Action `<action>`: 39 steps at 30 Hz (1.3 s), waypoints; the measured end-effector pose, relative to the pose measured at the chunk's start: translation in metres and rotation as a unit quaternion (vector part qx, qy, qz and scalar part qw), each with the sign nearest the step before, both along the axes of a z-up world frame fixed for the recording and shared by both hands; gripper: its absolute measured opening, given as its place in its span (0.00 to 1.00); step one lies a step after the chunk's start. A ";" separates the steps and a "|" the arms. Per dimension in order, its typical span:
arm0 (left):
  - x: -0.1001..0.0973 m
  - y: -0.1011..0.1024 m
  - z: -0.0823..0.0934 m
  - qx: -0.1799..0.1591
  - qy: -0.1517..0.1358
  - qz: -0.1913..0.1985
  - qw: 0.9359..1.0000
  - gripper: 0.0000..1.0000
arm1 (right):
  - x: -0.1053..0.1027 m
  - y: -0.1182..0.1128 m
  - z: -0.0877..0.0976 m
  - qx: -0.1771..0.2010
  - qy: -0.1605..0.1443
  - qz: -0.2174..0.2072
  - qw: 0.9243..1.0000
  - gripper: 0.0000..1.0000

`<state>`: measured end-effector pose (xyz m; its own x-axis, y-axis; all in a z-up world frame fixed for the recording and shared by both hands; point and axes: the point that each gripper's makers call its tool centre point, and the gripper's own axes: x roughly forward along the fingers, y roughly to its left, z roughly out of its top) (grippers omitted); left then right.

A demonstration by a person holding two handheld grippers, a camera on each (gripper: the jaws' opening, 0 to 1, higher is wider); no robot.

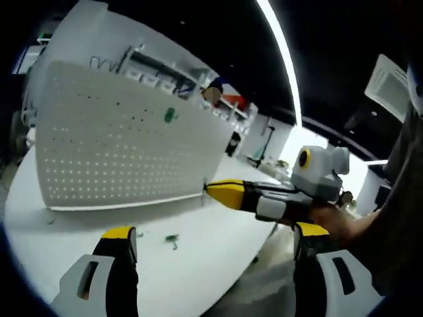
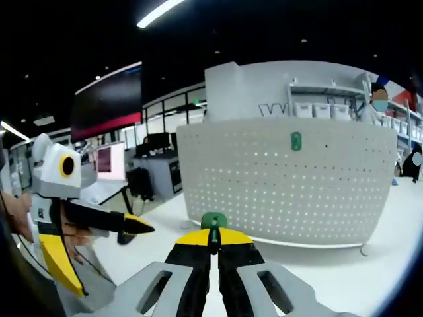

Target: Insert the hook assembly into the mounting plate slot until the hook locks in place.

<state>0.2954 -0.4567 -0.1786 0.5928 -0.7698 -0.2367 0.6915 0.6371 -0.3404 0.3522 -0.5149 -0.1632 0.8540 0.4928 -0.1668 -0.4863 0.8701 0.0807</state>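
We see a big white board full of little holes point(image 1: 125, 139) standing up on a round white table point(image 1: 198, 257). One small green hook piece point(image 1: 170, 115) already sits high on the board. In the left gripper view, our left gripper point(image 1: 215, 247) has its two yellow-tipped jaws spread wide apart with nothing between them. A second small green hook point(image 1: 173, 241) lies on the table in front of the board, between those jaws but farther off. The right gripper point(image 1: 215, 190) comes in from the right, held by a hand point(image 1: 330, 221), with its tip close to the board's lower corner.

In the right gripper view, our right gripper point(image 2: 213, 239) is squeezed tight on a little green hook part point(image 2: 213, 221) that pokes up from its tips. The board point(image 2: 284, 185) stands ahead of it, well apart
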 end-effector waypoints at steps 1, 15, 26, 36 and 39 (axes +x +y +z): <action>0.001 0.002 0.001 0.008 -0.004 0.000 1.000 1.00 | 0.001 -0.002 0.002 0.000 -0.002 -0.003 1.000 0.00; 0.012 0.019 0.002 -0.006 -0.004 0.026 1.000 1.00 | 0.046 -0.027 0.024 -0.036 -0.055 -0.051 0.996 0.00; 0.015 0.034 -0.004 -0.020 0.015 0.054 0.998 1.00 | 0.103 -0.054 0.043 -0.053 -0.095 -0.079 0.991 0.00; 0.020 0.039 -0.001 -0.015 0.014 0.062 0.998 1.00 | 0.143 -0.073 0.051 -0.071 -0.109 -0.105 0.986 0.00; 0.022 0.039 -0.002 -0.014 0.015 0.064 0.998 1.00 | 0.152 -0.078 0.056 -0.073 -0.116 -0.110 0.984 0.00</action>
